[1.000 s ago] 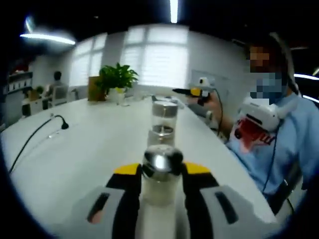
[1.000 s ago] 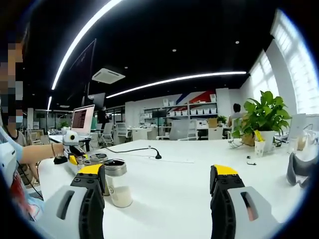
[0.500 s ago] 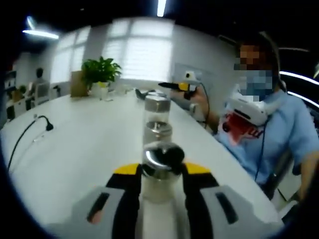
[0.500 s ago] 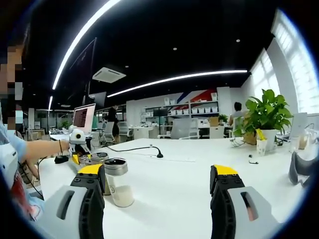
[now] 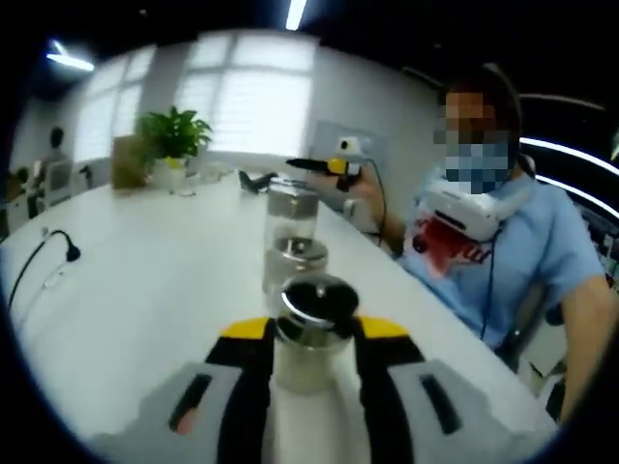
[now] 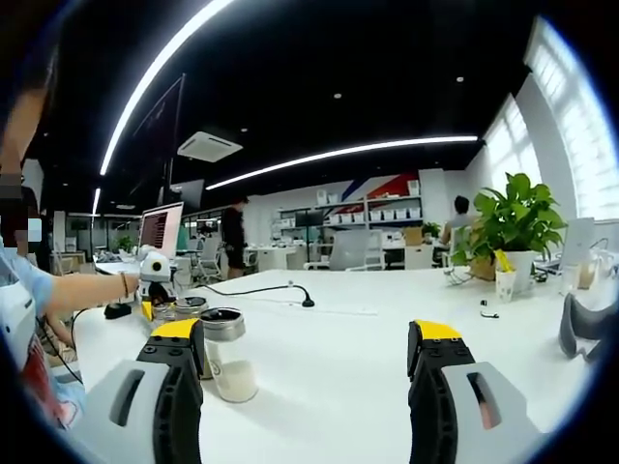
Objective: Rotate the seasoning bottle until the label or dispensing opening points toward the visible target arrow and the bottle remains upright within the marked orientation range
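Observation:
In the left gripper view my left gripper (image 5: 309, 336) is shut on a seasoning bottle (image 5: 311, 307) with a shiny metal cap, held upright between the yellow-tipped jaws. Behind it stand a short metal-lidded bottle (image 5: 296, 261) and a taller glass jar (image 5: 290, 208), in a row on the white table (image 5: 145, 290). My right gripper (image 6: 308, 362) hangs open over the table with nothing between its jaws. A jar (image 6: 228, 356) with white powder stands by its left jaw. The left gripper (image 6: 153, 282) shows beyond it in a hand.
A person in a blue shirt (image 5: 542, 251) sits at the table's right side, holding the right gripper (image 5: 338, 166). A potted plant (image 6: 513, 222), a black cable (image 6: 261, 290) and a laptop (image 6: 161, 230) are further off on the table. Another person (image 6: 234, 237) walks in the background.
The left gripper view has swung so the plant and window slid left and the person looms larger; the bottle stays gripped. The right gripper has barely moved; a person walks across the background.

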